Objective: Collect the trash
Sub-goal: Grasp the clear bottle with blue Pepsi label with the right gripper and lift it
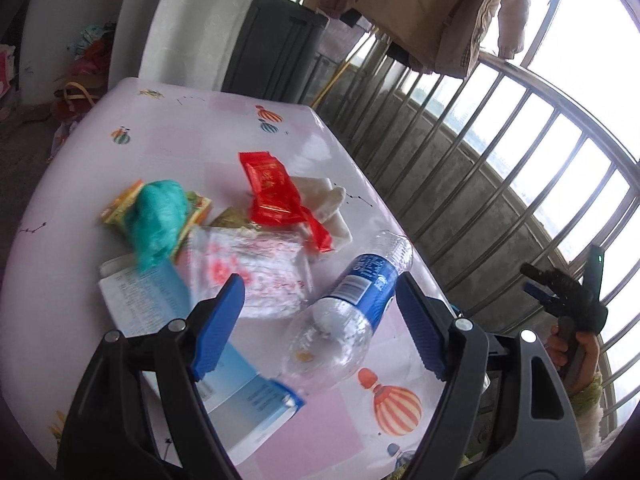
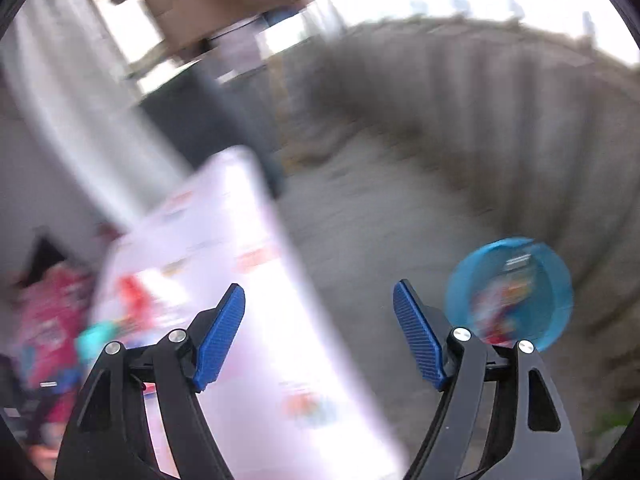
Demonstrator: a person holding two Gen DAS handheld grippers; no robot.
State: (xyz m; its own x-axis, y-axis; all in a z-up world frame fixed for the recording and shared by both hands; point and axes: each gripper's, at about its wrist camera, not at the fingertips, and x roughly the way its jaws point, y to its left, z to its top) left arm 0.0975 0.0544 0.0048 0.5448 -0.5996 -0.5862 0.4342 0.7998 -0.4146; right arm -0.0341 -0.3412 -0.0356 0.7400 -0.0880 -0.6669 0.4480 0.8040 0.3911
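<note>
Table (image 1: 168, 152) strewn with trash, edge close on the railing side. Plastic bottle (image 1: 356, 300) lying loose between the spread, empty pads of the left gripper (image 1: 320, 320): likely to roll off that edge if nudged. Blue bin (image 2: 510, 292) down on the floor, blurred. Right gripper (image 2: 319, 334) spread wide, holding nothing.

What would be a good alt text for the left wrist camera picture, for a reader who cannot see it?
The open left gripper hovers over a table strewn with trash, with a clear plastic bottle lying nearest between its blue fingers. Behind lie a red wrapper, a teal bag and a white carton. At right, a hand holds the right gripper near a metal railing.
</note>
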